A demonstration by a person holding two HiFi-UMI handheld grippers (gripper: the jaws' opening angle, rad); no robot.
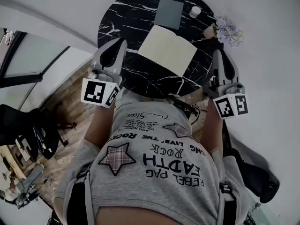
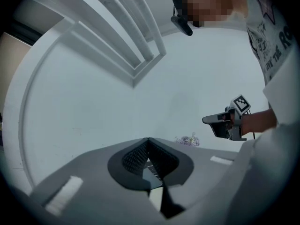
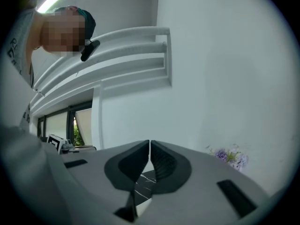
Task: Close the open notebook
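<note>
The round black marble tabletop (image 1: 122, 18) takes up most of the space in front of the person, whose grey printed shirt (image 1: 154, 172) presses up to its near edge. The notebook (image 1: 167, 49) lies open in the middle of the tabletop, a little toward the near edge. Its pale pages face up and it is turned at a slant to the person.

The left gripper (image 1: 123, 42) is held level over the near-left edge, its tip close to the notebook's left corner but not touching it. Its jaws are clenched together at the tips with nothing between them. The right gripper (image 1: 219, 53) is held level over the near-right edge, off the notebook's right corner and clear of it. Its jaws are also pressed together and empty.

Past the notebook, toward the far edge, lies a smaller grey-green book (image 1: 168, 13), closed and flat. A bunch of purple flowers (image 1: 228, 30) stands at the right edge, with a small pale vase (image 1: 209, 31) just beside it. A little white object (image 1: 195, 11) sits near the far-right edge; I cannot tell what it is.
</note>
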